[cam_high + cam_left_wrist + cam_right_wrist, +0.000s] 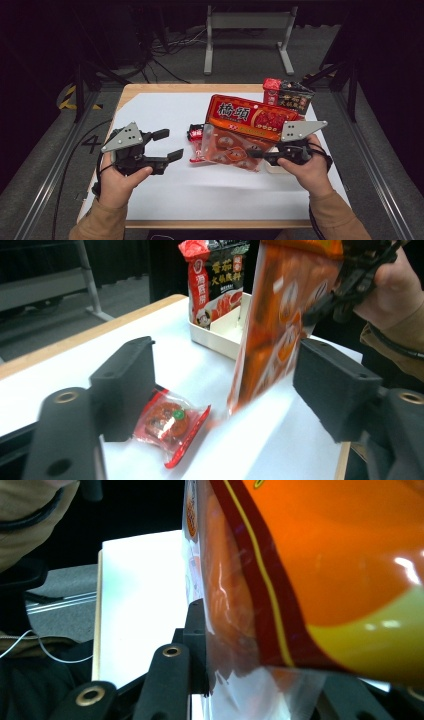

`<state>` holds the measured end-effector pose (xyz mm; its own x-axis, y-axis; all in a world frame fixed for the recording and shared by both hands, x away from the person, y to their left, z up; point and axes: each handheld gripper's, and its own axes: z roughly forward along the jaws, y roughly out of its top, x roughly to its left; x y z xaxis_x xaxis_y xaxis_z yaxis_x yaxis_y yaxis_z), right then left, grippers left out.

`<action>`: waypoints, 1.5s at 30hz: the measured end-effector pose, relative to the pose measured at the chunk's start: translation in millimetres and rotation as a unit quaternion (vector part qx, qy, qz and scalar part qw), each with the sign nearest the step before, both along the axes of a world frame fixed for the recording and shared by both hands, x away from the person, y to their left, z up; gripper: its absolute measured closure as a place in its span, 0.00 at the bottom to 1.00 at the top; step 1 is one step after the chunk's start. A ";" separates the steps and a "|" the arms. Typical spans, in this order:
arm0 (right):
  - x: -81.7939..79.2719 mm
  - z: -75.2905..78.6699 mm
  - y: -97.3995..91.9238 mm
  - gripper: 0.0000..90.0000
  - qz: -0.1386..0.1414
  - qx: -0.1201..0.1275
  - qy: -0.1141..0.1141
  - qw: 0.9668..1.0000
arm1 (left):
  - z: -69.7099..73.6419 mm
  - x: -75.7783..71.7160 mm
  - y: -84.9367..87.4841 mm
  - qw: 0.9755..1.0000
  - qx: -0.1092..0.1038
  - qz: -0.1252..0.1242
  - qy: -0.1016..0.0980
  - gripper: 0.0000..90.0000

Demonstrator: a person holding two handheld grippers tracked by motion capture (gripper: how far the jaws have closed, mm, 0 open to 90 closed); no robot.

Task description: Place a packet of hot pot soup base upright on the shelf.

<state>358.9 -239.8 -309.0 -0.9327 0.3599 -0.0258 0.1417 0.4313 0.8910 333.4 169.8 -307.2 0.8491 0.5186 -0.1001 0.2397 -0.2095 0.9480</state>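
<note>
A large orange snack bag (245, 131) with a clear lower part hangs tilted over the white sheet, and my right gripper (256, 154) is shut on its lower right edge. In the right gripper view the bag (310, 570) sits between the jaws of the right gripper (265, 680). My left gripper (170, 144) is open at the left of the table, pointing toward the bag with nothing between its jaws. A small red sweet packet (196, 132) lies flat on the sheet. In the left gripper view the packet (170, 422) lies beside the left jaw of the left gripper (232, 390).
A dark and red food packet (290, 97) stands at the back right; in the left gripper view it (215, 280) stands in a white box (220, 335). A white sheet (200, 195) covers the wooden table. A metal frame (247, 30) stands on the floor beyond.
</note>
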 end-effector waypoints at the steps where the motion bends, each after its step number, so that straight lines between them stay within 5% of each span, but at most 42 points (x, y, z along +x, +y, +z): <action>1: -0.1 1.6 -2.1 0.78 -0.006 0.000 0.001 1.000 | -3.2 0.9 2.0 1.000 0.000 0.003 0.006 0.25; 11: 5.9 12.6 -16.5 0.78 -0.039 -0.007 0.018 0.999 | -25.8 9.9 17.4 0.999 0.021 0.035 0.022 0.22; 16: 10.2 19.4 -23.5 0.78 -0.053 0.001 0.023 0.998 | -39.4 17.0 23.6 0.996 0.055 0.061 0.022 0.21; 26: 20.1 39.0 -43.5 0.78 -0.096 -0.008 0.026 0.995 | -60.7 30.4 37.9 0.993 0.056 0.084 0.057 0.21; 32: 24.8 43.1 -54.5 0.78 -0.117 -0.012 0.017 0.993 | -65.7 33.6 43.0 0.992 0.056 0.091 0.062 0.20; 45: 31.7 46.2 -83.6 0.78 -0.183 -0.027 -0.001 0.983 | -70.8 36.6 46.3 0.992 0.040 0.089 0.080 0.20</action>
<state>390.7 -323.3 -262.7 -0.7406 0.6697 -0.0550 0.2954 0.3979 0.8686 370.0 216.1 -378.0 0.7206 0.6699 -0.1790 0.4257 -0.2236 0.8768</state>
